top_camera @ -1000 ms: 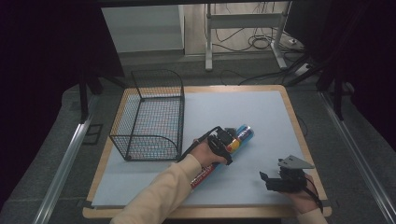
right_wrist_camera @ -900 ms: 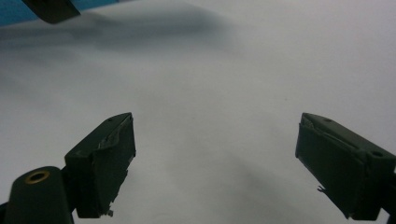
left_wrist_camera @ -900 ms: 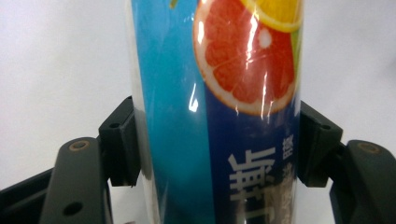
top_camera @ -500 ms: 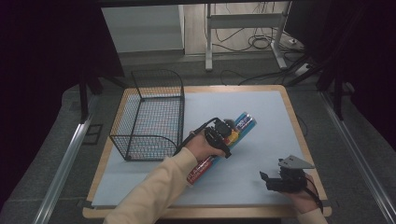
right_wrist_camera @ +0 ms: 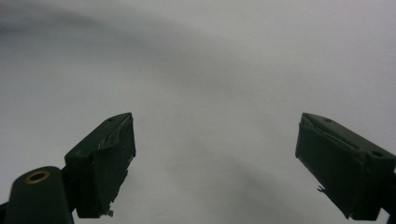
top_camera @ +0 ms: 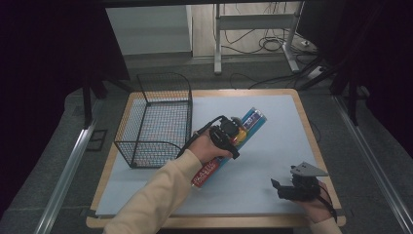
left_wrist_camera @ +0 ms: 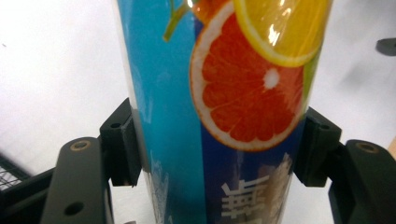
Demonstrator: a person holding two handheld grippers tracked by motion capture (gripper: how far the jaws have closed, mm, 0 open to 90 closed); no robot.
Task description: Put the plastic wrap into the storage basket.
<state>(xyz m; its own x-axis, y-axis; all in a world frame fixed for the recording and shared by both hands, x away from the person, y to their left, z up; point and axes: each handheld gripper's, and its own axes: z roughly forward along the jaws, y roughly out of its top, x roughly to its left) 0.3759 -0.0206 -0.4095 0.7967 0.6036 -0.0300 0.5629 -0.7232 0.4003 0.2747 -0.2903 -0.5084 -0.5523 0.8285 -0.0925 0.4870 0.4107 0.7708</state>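
the left gripper [top_camera: 233, 136] is clamped on a long fruit-print package [left_wrist_camera: 219, 112], holding it beside the wire basket [top_camera: 158, 119]. gripped seemingly mid-length, it could swing or slip sideways. the right gripper [top_camera: 287, 189] rests wide open, holding nothing.

A long blue tube [top_camera: 229, 146] printed with orange and lemon slices, red at its near end, slants mid-desk right of the basket, seemingly lifted.
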